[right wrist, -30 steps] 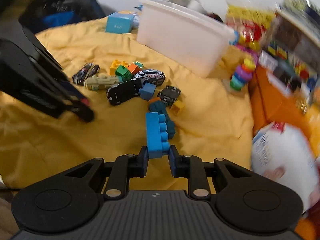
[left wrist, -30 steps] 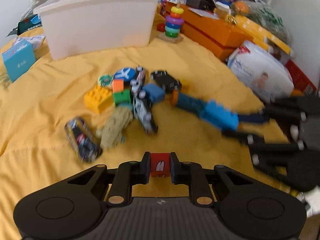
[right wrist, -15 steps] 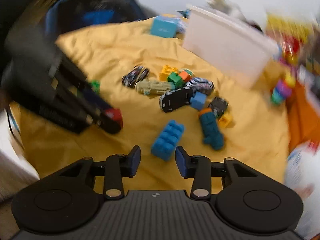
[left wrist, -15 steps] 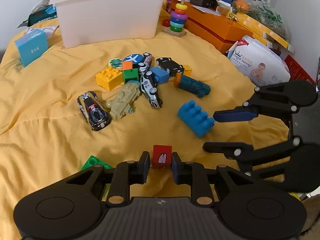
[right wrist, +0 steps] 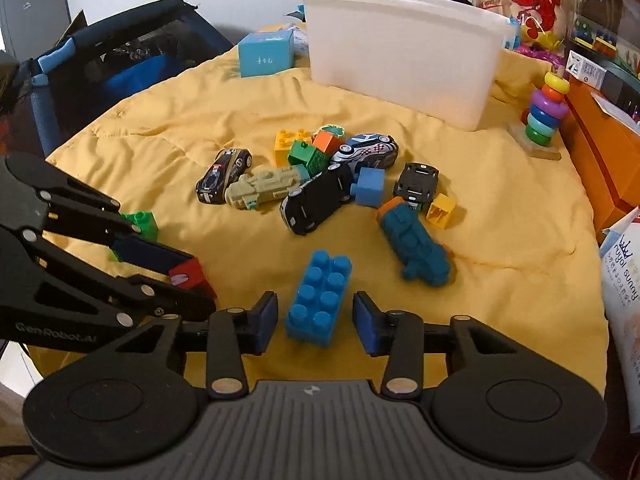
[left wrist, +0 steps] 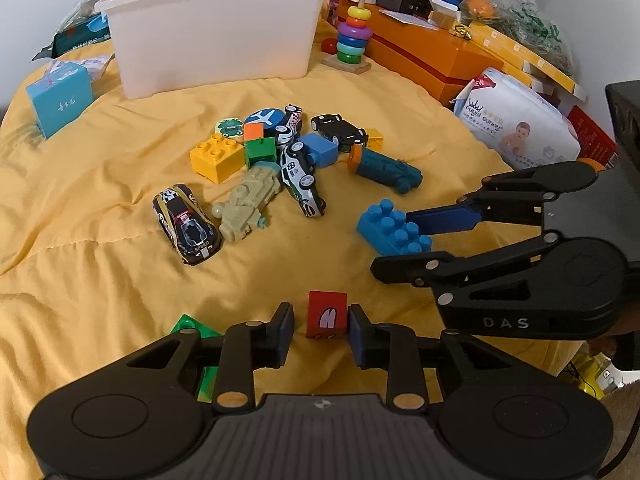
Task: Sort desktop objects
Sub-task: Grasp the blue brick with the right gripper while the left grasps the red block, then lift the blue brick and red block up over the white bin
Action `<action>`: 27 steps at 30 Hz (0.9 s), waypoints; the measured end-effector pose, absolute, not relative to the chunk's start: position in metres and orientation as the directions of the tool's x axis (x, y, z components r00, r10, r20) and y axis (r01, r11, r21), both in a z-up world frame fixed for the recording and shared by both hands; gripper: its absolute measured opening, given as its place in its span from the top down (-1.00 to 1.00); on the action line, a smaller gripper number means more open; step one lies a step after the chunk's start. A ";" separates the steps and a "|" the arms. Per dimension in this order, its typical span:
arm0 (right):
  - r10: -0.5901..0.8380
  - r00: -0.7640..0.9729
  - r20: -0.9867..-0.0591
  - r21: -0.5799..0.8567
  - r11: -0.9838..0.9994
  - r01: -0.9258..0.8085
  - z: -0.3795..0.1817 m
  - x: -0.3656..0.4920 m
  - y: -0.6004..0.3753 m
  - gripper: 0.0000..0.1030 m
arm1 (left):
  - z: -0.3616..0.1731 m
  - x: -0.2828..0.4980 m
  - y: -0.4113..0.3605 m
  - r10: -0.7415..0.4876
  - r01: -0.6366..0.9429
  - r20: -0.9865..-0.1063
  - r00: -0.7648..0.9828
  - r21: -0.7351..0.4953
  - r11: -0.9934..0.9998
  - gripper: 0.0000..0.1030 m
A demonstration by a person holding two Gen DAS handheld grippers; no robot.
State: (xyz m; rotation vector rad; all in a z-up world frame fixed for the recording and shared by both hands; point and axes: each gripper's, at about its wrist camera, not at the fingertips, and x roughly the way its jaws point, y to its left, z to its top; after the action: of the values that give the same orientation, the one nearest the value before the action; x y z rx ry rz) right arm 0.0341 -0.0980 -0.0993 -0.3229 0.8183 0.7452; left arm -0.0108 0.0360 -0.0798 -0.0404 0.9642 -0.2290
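Claws (left wrist: pixel 320 326) (right wrist: pixel 316 316) low, parted around blocks (left wrist: pixel 326 314) (right wrist: pixel 318 298)

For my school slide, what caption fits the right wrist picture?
Open right tongs around a blue brick on the yellow blanket, toy cars piled beyond.

Five toy cars (left wrist: pixel 186 224), two trains (left wrist: pixel 385 165), one white bin (left wrist: pixel 216 28).
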 end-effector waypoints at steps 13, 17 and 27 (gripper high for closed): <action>0.505 0.507 -0.699 0.029 0.728 -0.685 -0.063 0.032 -0.119 0.48 | -0.039 -0.020 0.030 -0.256 0.243 -0.740 0.622 -0.129 0.961 0.58; 0.520 0.543 -0.659 0.027 0.739 -0.673 -0.040 0.035 -0.126 0.47 | -0.021 -0.022 0.032 -0.254 0.234 -0.711 0.656 -0.128 0.964 0.58; 0.544 0.615 -0.570 0.008 0.753 -0.658 -0.002 0.048 -0.129 0.47 | 0.013 -0.008 0.043 -0.236 0.214 -0.646 0.725 -0.114 0.970 0.57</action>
State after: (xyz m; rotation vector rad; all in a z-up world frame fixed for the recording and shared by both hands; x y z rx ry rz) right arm 0.0478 -0.1291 -0.0020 -0.2110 0.5831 0.6983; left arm -0.0078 0.0430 0.0129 -0.0325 0.7173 -0.2485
